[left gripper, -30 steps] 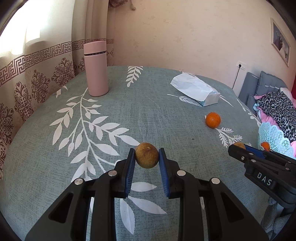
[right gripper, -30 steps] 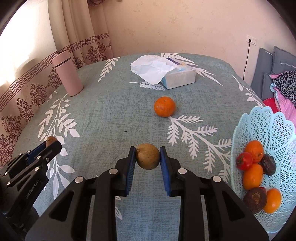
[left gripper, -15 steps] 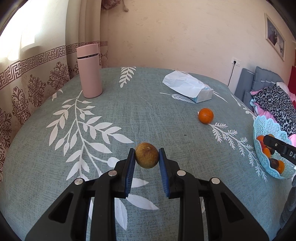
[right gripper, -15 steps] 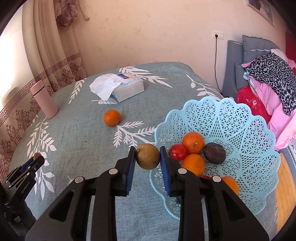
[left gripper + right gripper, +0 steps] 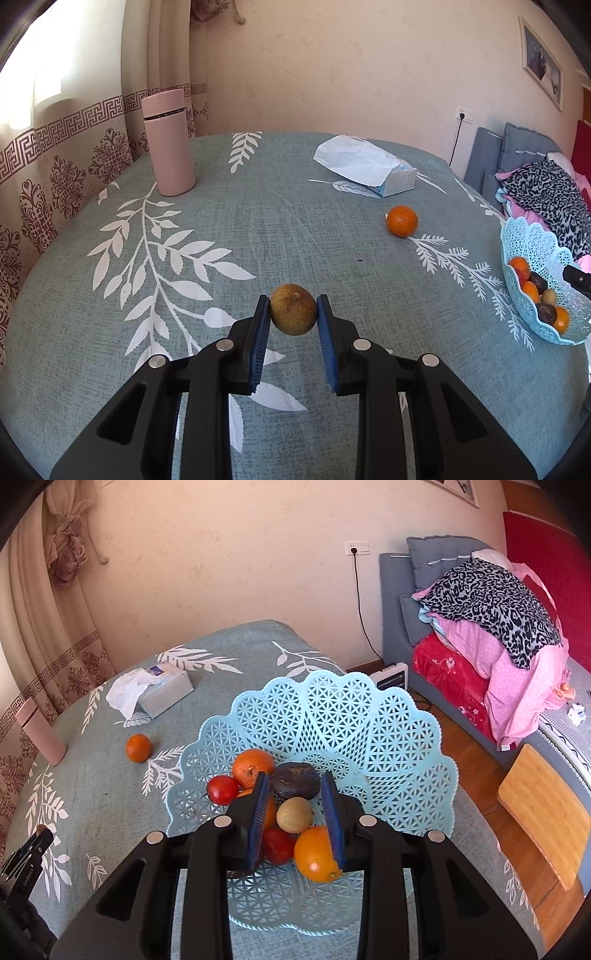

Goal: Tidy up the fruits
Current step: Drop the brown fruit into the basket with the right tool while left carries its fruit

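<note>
Bedroom setting, round table under a teal leaf-print cloth, curtain to the left, bed with piled blankets to the right. My right gripper hangs over the light-blue lattice basket with its jaws spread and nothing between the pads. Half a second ago it was still clamped on a yellow-green round fruit; that yellow-green fruit now lies in the basket below the open jaws, resting among the oranges, the red fruits and the dark fruit. So the drop is done and one more piece is sorted.

My left gripper is clenched on a brownish round fruit, held above the cloth near my side of the table, same as in the frames before. It sits squarely between the blue pads and looks secure.

One loose orange is left on the cloth, between the tissue box and the basket. The pink tumbler stands far left, out of the way.

My read: the right hand should back off from the basket so the left can bring the brownish fruit over. After that, only the loose orange needs collecting. Fruit is heaped at the basket's centre, so a drop from too high could roll something out over the shallow rim.
</note>
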Motion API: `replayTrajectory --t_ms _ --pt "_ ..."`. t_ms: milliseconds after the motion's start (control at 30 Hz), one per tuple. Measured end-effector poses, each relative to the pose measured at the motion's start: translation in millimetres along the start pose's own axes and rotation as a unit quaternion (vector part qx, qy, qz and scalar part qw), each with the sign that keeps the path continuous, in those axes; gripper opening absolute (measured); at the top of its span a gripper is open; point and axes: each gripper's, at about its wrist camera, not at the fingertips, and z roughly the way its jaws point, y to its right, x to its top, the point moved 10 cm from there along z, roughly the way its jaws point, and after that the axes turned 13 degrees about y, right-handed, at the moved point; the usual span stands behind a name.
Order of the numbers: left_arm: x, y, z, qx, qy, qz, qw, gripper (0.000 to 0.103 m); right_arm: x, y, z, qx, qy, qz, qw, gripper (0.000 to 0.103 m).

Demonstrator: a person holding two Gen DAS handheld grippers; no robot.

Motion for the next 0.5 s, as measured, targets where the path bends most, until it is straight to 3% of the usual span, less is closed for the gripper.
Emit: replayTrajectory --t_ms 267,367,500 --pt "-2.9 20.4 -4.2 -0.013 -0.007 0.019 0.9997 0.026 0.6 27.1 -10.4 -0.035 0.038 0.006 0.999 0.031" --pt "-1.6 34.1 -6.8 -0.027 -0.008 0.026 0.9993 0.026 2.6 32.9 -15.0 -0.047 0.06 -0.004 0.997 0.047" --pt "1.2 59.5 -10.1 -0.063 -0.016 0.028 0.9975 0.026 5.8 40.2 -18.4 -0.064 0.085 -0.019 0.994 0.047"
